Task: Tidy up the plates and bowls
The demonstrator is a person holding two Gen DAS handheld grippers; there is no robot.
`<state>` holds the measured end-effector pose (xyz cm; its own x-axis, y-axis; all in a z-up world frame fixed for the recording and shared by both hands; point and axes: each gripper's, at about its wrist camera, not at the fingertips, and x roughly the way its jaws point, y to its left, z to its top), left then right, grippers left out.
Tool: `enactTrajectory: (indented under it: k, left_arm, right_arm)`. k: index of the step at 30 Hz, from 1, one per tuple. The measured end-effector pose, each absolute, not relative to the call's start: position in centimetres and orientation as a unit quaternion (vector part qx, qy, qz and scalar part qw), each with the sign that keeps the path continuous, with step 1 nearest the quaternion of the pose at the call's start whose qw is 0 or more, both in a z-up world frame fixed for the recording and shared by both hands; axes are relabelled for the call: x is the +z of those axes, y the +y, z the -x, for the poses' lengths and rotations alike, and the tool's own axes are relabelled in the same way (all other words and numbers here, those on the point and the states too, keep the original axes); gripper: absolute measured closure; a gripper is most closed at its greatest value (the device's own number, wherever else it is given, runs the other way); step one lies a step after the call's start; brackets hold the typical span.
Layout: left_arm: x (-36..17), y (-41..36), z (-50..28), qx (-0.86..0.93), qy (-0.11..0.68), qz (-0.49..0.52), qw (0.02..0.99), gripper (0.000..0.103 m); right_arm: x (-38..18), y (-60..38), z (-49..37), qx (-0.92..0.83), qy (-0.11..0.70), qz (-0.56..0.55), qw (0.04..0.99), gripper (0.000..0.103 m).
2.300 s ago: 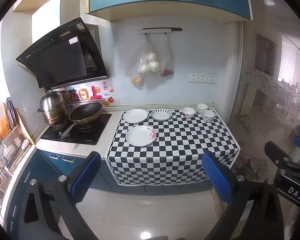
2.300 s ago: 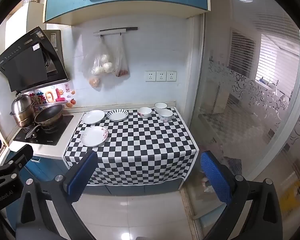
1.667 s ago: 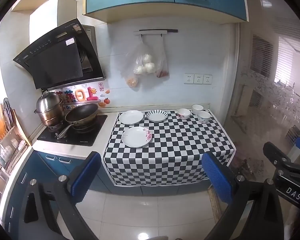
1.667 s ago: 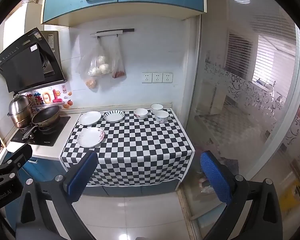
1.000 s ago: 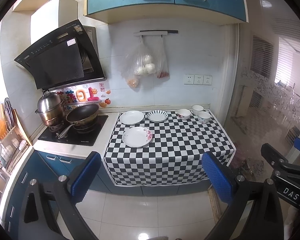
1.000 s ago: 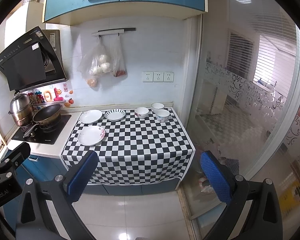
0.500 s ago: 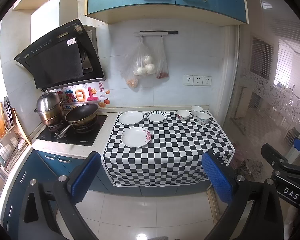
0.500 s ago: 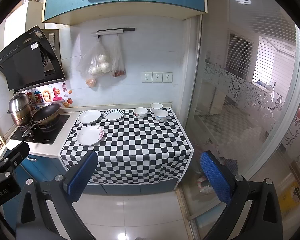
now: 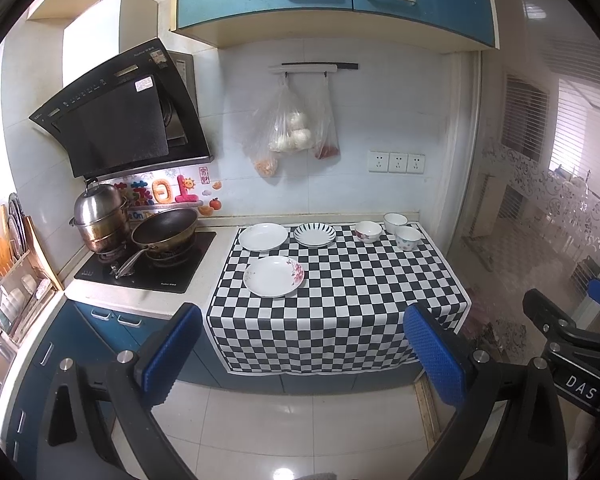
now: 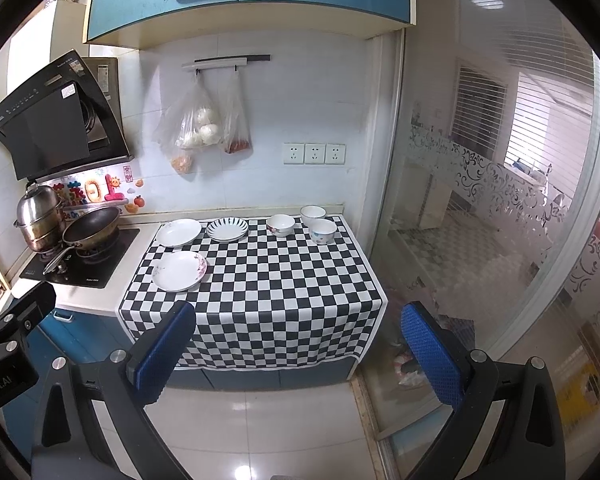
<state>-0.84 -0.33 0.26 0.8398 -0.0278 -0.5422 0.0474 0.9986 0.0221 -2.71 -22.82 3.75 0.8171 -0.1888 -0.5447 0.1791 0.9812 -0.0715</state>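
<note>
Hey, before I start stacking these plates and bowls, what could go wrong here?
Three risks, as I judge them:
1. The checkered cloth hangs over the counter front; snagging it might drag the dishes along.
2. The three bowls sit close together near the right edge, so a wide-open right gripper may knock a neighbour.
3. The floral plate lies flat and shallow, so it may slip from the fingers.

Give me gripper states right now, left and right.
Left gripper: open, holding nothing, short of the checkered counter.
Right gripper: open, holding nothing, also short of the counter.
</note>
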Motion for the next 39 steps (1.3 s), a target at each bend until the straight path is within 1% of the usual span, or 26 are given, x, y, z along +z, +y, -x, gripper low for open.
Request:
enactTrajectory:
  k: [29, 34, 39]
  left_arm:
    - [0.6, -0.9, -0.8, -0.027, 0.28, -0.025, 0.959, 0.0]
    - [0.0, -0.4, -2.1, -0.004, 0.272, -0.035, 0.962, 0.0]
    - [-1.8, 1.2, -5.1, 0.04, 0.262, -0.047, 0.963, 0.0]
  right_arm:
    - [4.1, -23.6, 1.4, -0.109, 0.279, -0.009, 0.954, 0.0]
    - [3.4, -23.4, 0.1, -0.106, 0.278, -0.019, 0.954, 0.0]
    - [1.9, -22.5, -2.6, -0.119, 0.273, -0.025, 0.954, 0.0]
